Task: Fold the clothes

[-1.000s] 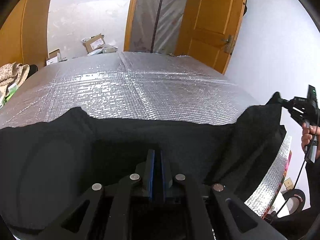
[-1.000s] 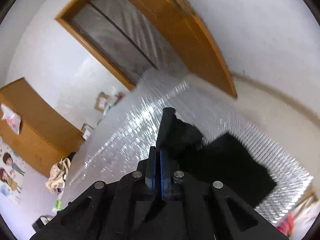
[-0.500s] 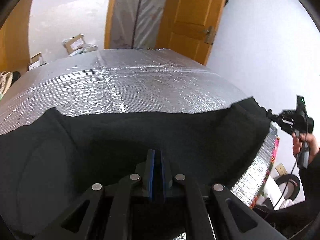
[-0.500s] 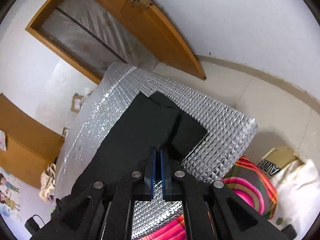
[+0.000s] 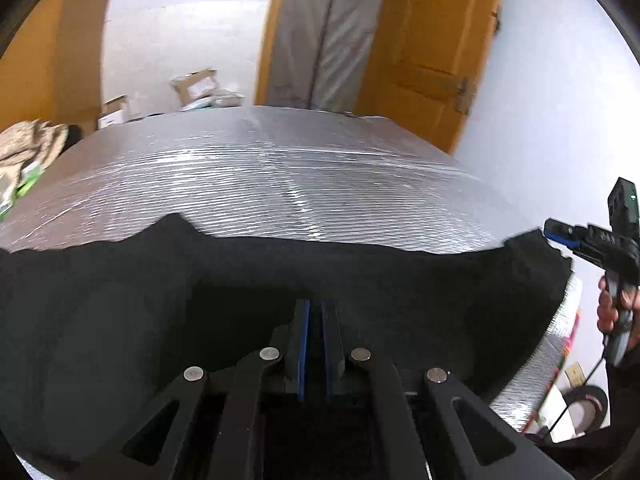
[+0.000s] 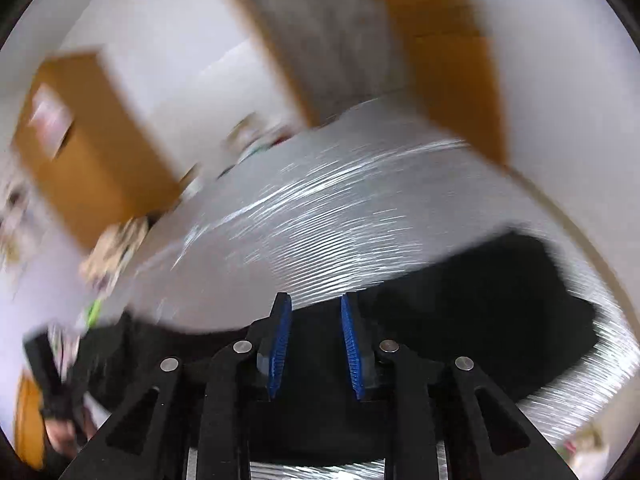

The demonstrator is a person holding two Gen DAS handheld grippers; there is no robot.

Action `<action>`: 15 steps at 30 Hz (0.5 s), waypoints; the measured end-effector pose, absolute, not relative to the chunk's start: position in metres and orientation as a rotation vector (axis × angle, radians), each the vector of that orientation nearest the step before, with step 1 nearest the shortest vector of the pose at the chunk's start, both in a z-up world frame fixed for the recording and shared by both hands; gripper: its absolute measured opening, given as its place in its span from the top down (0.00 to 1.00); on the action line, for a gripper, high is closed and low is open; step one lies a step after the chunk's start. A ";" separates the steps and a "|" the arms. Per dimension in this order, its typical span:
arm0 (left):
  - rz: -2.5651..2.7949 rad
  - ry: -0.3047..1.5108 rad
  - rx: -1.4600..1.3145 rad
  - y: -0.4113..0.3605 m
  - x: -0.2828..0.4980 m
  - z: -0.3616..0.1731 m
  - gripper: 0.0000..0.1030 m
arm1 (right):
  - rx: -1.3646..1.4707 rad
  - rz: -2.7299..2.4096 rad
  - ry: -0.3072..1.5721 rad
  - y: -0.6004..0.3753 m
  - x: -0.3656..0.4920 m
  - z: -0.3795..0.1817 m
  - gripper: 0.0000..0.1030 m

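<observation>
black garment [image 5: 400,272] nearside, foil tabletop [image 5: 260,176] beyond bare

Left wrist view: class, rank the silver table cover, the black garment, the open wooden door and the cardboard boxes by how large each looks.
1. Black garment, nearest the camera, so unsure against
2. silver table cover
3. Wooden door
4. Cardboard boxes

A silver quilted foil cover [image 5: 280,176] lies over the work surface. Behind it stands a wooden door [image 5: 432,48], open beside a doorway hung with a grey plastic sheet [image 5: 328,32]. Cardboard boxes [image 5: 196,84] sit on the floor against the white wall. A pile of beige patterned cloth [image 5: 32,144] rests at the left, before a wooden cabinet [image 6: 80,136]. A roll of black tape [image 5: 586,406] lies on the floor at the lower right.
</observation>
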State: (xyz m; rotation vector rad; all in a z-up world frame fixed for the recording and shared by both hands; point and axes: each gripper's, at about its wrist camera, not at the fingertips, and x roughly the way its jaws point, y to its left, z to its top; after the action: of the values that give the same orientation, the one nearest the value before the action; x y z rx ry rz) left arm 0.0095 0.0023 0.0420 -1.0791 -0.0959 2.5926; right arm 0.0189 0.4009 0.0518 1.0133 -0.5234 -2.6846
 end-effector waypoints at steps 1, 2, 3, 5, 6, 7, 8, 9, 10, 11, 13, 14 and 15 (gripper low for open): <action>2.604 -0.106 -1.099 -0.003 0.008 0.038 0.96 | 1.029 -2.619 -0.461 0.380 0.010 0.050 0.73; 2.616 -0.116 -1.118 -0.008 0.006 0.035 0.96 | 1.038 -2.575 -0.415 0.364 0.006 0.048 0.73; 2.617 -0.133 -1.138 -0.012 0.005 0.031 0.96 | 1.045 -2.534 -0.345 0.348 0.002 0.046 0.73; 2.610 -0.176 -1.134 -0.018 0.007 0.026 0.96 | 1.057 -2.450 -0.207 0.315 -0.006 0.043 0.73; 2.610 -0.178 -1.131 -0.019 0.007 0.025 0.96 | 1.069 -2.421 -0.130 0.299 -0.012 0.040 0.73; 2.610 -0.177 -1.128 -0.019 0.007 0.025 0.96 | 1.085 -2.391 -0.070 0.286 -0.019 0.036 0.73; 2.611 -0.174 -1.126 -0.019 0.006 0.024 0.96 | 1.101 -2.360 -0.011 0.274 -0.024 0.033 0.73; 2.612 -0.172 -1.123 -0.019 0.006 0.024 0.96 | 1.118 -2.337 0.040 0.265 -0.027 0.029 0.73; 2.612 -0.171 -1.119 -0.019 0.007 0.024 0.96 | 1.133 -2.316 0.081 0.257 -0.030 0.024 0.73; 2.611 -0.175 -1.116 -0.020 0.007 0.024 0.96 | 1.148 -2.295 0.123 0.249 -0.032 0.019 0.73; 2.602 -0.203 -1.111 -0.022 0.008 0.022 0.96 | 1.156 -2.274 0.180 0.239 -0.035 0.015 0.73; 2.596 -0.219 -1.110 -0.024 0.007 0.022 0.96 | 1.153 -2.272 0.198 0.236 -0.037 0.015 0.73; 2.594 -0.225 -1.109 -0.024 0.007 0.022 0.96 | 1.155 -2.268 0.205 0.234 -0.038 0.015 0.73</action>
State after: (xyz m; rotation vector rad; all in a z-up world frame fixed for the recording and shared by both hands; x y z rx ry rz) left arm 0.0067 -0.0238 0.0216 -1.1092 -0.2253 2.5937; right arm -0.0379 0.2338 0.0147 1.1548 0.2045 -2.2680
